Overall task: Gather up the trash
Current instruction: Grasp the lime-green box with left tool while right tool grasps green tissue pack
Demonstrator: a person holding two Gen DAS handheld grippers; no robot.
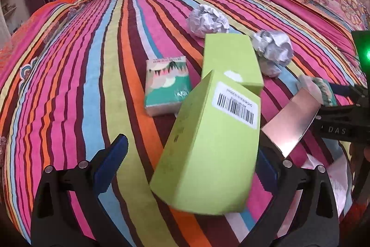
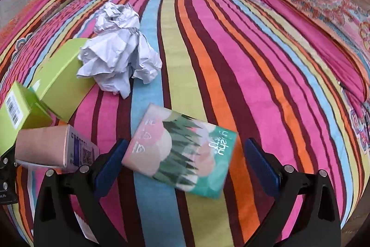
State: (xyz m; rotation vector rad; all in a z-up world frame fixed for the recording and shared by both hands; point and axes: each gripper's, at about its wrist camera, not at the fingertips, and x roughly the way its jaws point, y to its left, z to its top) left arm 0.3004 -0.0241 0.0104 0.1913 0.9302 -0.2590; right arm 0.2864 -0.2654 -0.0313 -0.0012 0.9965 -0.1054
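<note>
Trash lies scattered on the striped bed: a green box sits between the spread fingers of the left hand-held gripper, a tissue pack between those of the right hand-held gripper, neither clamped. Recommend centring each item squarely before closing; crumpled paper lies farther off

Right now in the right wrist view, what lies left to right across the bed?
Green box with barcode → pink carton → crumpled paper → tissue pack, which sits between the open right claw fingers.
</note>
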